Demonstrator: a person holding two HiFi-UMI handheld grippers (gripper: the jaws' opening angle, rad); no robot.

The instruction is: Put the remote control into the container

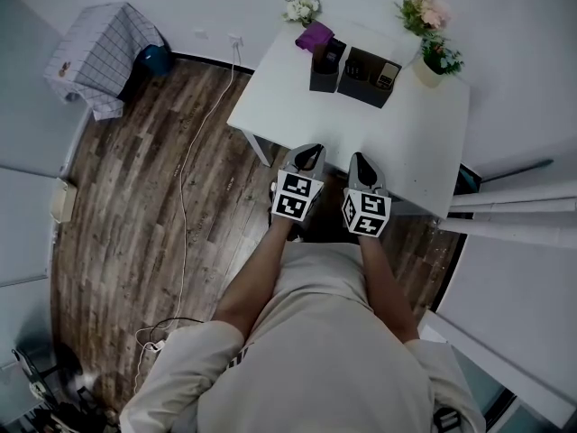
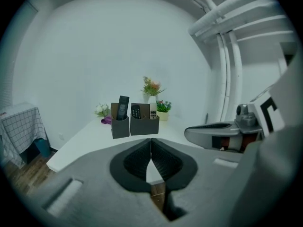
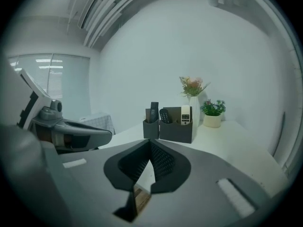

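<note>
Remote controls are seen standing upright inside the dark container, and a small potted plant is set just beside that container. The left gripper and the right gripper are held side by side well short of the container, each with its jaws closed together on nothing.

Readable text: none.
Marker cubes: black-and-white square patterns only, no letters or digits.
Remote controls, at the desk's far edge: key markings too small to read.
</note>
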